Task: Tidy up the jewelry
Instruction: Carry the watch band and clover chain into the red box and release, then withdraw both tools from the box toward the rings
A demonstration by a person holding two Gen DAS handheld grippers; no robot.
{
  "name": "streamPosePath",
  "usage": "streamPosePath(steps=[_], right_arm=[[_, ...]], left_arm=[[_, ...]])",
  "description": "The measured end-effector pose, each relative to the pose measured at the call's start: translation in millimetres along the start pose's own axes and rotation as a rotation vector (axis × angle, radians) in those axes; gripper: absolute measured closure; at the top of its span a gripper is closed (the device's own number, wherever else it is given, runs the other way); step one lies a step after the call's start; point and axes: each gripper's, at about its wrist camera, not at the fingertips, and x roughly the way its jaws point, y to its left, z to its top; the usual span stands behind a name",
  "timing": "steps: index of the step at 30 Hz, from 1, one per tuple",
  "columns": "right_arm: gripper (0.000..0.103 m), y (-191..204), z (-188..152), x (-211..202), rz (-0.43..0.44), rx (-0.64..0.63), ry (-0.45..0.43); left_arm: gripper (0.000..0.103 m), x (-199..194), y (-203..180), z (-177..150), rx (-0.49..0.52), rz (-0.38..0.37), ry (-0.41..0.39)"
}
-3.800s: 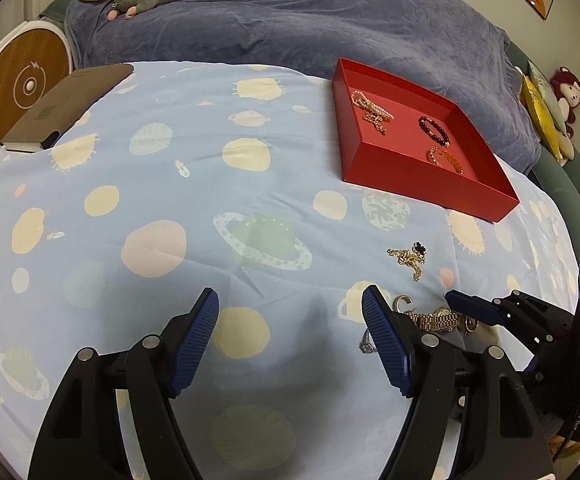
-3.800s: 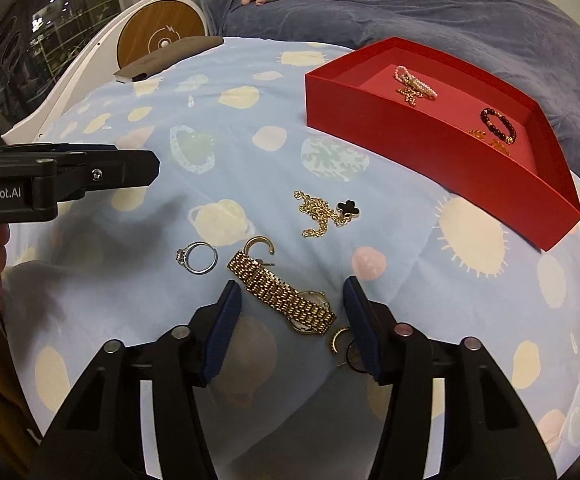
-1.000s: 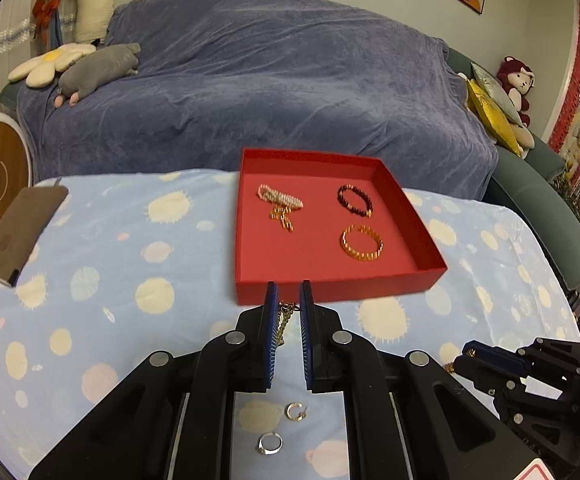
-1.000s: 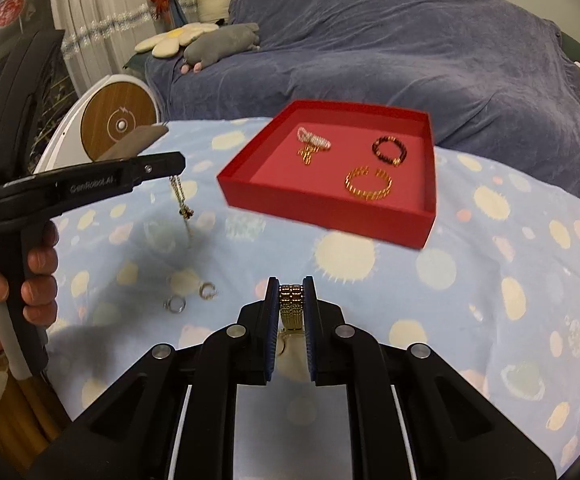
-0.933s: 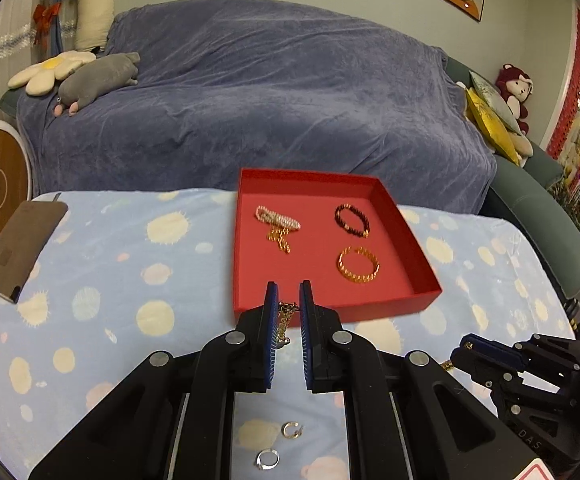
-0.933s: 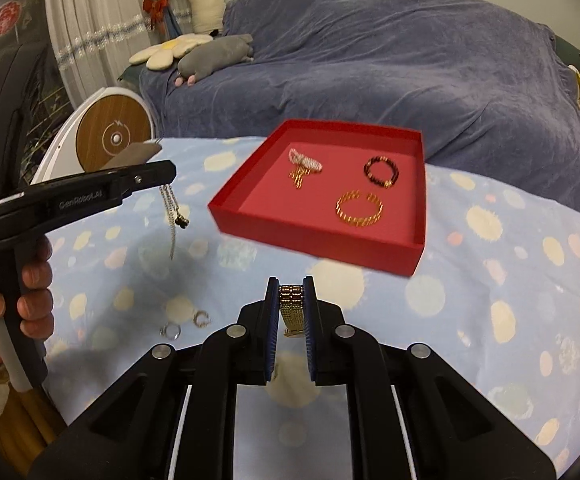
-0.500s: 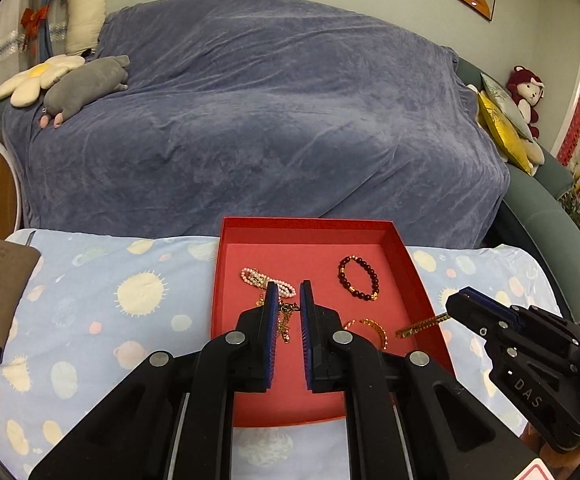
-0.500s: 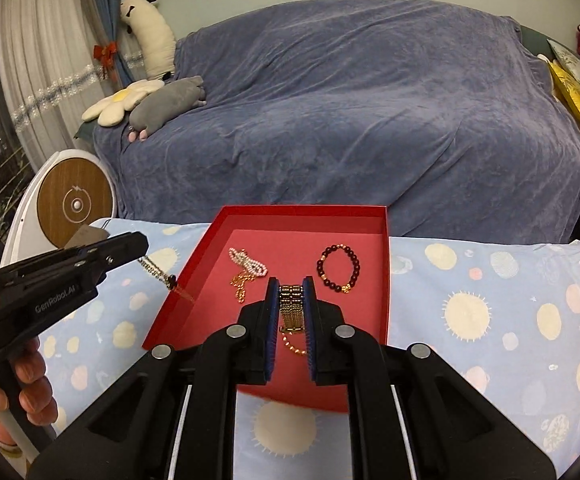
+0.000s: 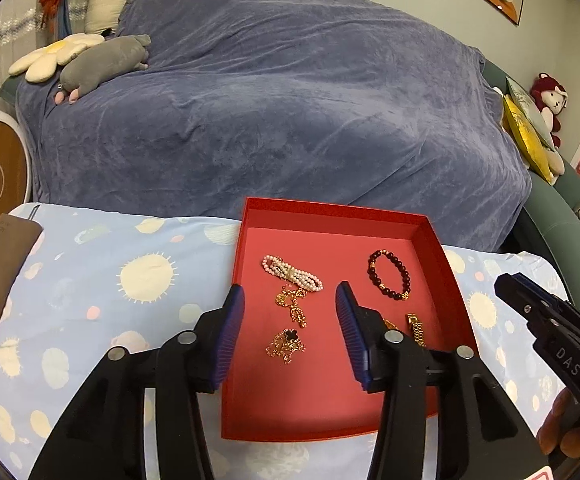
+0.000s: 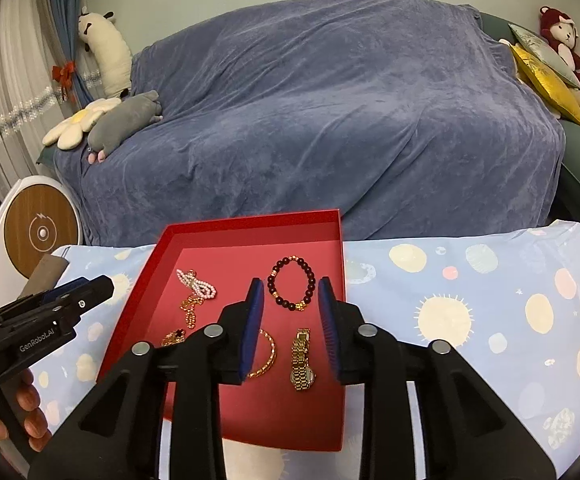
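Both tools gape wide above the red tray; left tool over the clover necklace; right tool over the gold watch.

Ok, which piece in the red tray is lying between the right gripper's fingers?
The gold watch, stretched out straight below the open right gripper. The dark beaded bracelet lies farther back in the red tray.

"DAS" in white on the black body of the right gripper, seen right of the left tongs, "GenRobot.AI" in white on the left gripper body, left of the right tongs
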Motion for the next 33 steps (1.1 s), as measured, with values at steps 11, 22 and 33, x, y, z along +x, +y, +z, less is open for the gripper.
streamPosePath(steps=[11, 22, 33], right_arm=[[0.058, 1, -61, -85, 0.106, 0.037, 0.032], [0.058, 41, -150, -113, 0.1, -0.093, 0.117], [0.058, 59, -194, -99, 0.116, -0.178, 0.209]], left_arm=[[0.044, -75, 34, -55, -0.05, -0.014, -0.026], [0.044, -102, 38, -150, -0.006, 0.026, 0.054], [0.043, -92, 38, -210, 0.082, 0.022, 0.124]])
